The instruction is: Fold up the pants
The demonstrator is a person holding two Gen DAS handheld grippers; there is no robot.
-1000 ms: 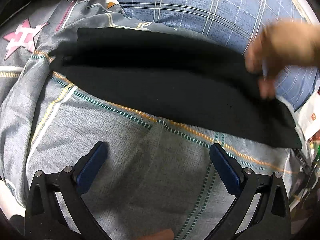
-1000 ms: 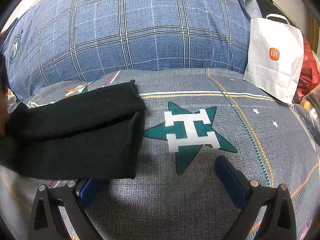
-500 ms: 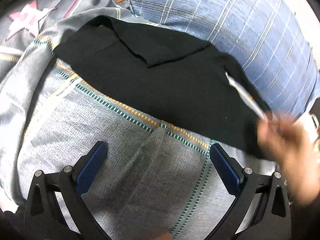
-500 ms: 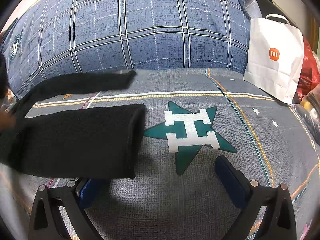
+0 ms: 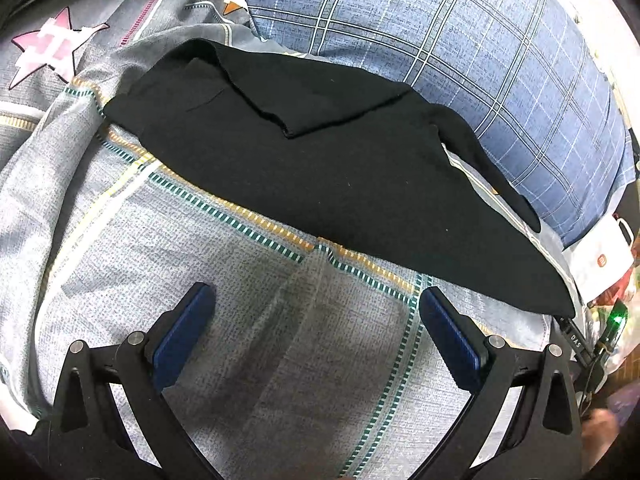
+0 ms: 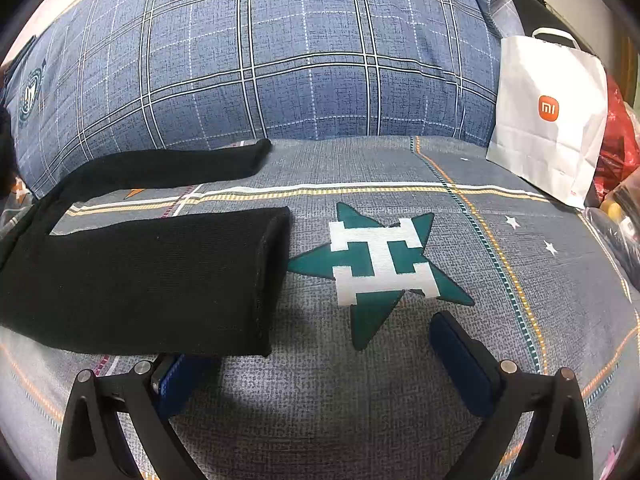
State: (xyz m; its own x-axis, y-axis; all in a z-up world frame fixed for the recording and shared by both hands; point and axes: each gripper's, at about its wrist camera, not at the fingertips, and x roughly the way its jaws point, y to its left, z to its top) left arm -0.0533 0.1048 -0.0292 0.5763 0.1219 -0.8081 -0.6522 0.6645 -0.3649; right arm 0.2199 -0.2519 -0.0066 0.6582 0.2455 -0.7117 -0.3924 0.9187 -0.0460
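Note:
Black pants (image 5: 340, 168) lie spread on a grey patterned bedsheet (image 5: 224, 320), the two legs parted into a V. In the right wrist view the near leg's cuff (image 6: 264, 280) lies at the left and the far leg (image 6: 180, 168) lies behind it. My left gripper (image 5: 314, 328) is open and empty, just short of the pants' near edge. My right gripper (image 6: 316, 356) is open and empty. Its left finger (image 6: 176, 376) sits right at the near leg's cuff edge, partly hidden by it.
A blue plaid duvet (image 6: 280, 60) bulges behind the pants. A white paper bag (image 6: 548, 116) stands at the right on the bed, with red bags beyond it. A green star print (image 6: 380, 264) marks the sheet beside the cuff.
A bare hand pulled the upper leg off the lower one and left the view. The pants went from folded lengthwise to legs spread apart. Both grippers stayed put and open.

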